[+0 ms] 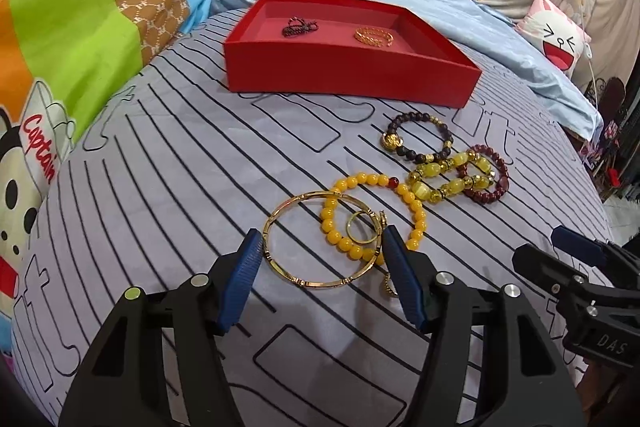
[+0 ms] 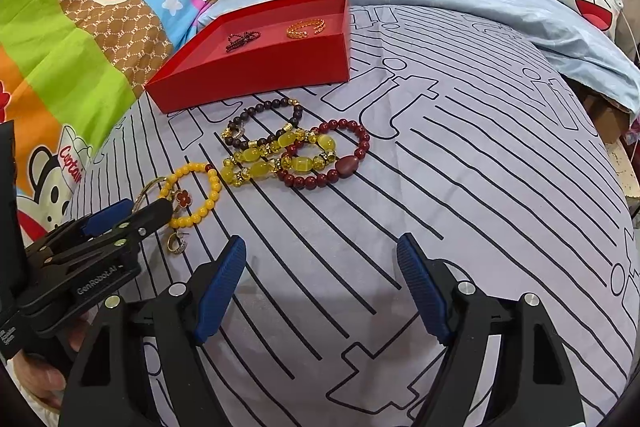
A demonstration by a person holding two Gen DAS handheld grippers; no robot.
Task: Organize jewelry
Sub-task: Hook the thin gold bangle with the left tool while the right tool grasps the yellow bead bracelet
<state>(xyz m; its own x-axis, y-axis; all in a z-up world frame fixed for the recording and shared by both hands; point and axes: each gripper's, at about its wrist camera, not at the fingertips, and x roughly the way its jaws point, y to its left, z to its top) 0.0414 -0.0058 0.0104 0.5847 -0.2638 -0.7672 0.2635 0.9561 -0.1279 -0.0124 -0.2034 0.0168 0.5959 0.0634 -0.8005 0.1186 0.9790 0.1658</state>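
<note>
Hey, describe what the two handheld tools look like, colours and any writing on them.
Both match: the left tool and right tool have black angular plastic frames with triangular cut-outs, silver round pivot pins and blue ribbed pads on the fingers. Seen side-on, the left one's body reads "GenRobot.AI" in white; the right one's shows "DAS". No cables or sleeves are visible.

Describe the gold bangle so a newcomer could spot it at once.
Start at the red tray on the striped bedsheet, then come toward the camera past the beaded bracelets. The gold bangle lies flat between the left gripper pads. It alone is a large, thin, rigid metal hoop without beads.
</note>
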